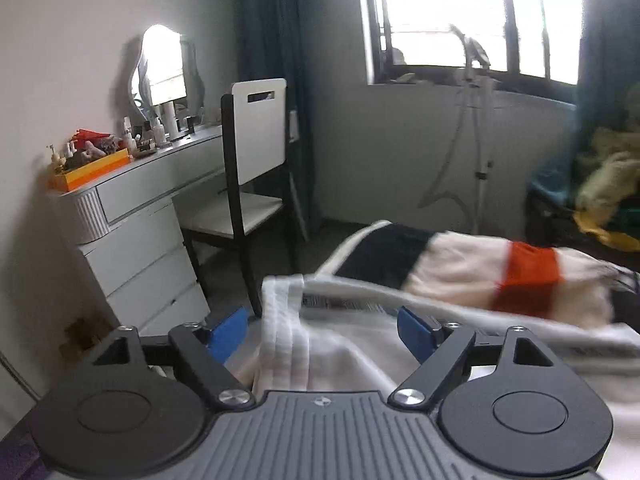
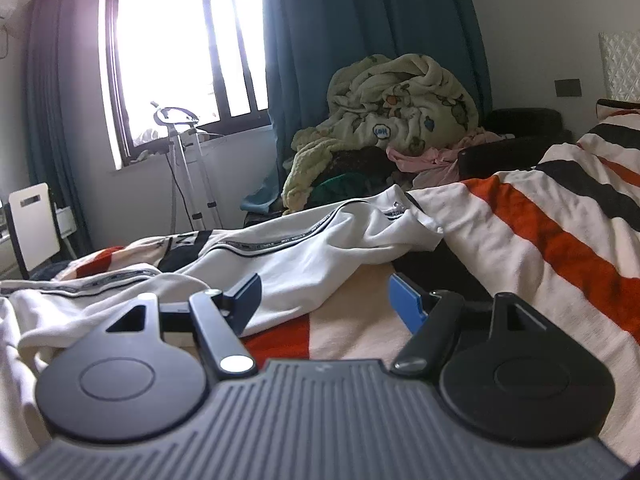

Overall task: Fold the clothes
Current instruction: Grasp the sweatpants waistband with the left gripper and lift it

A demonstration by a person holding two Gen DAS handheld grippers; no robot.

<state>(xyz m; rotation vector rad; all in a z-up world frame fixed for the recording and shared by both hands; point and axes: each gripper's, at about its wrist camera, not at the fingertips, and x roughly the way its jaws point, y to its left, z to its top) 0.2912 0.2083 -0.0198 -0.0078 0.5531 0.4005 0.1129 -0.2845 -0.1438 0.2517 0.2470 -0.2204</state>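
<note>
A white garment with a dark printed tape along its seam lies spread across a bed blanket striped in cream, orange and black. My right gripper is open just above the blanket. Its left finger overlaps the garment's near edge, and only blanket shows between the pads. In the left wrist view a ribbed hem of the white garment bunches up between the blue pads of my left gripper. That gripper is open, with its pads standing clear of the cloth on both sides.
A white dressing table with a mirror and bottles stands at the left, and a black-and-white chair is beside it. A garment steamer stand is under the window. A heap of blankets and clothes lies beyond the bed by the teal curtain.
</note>
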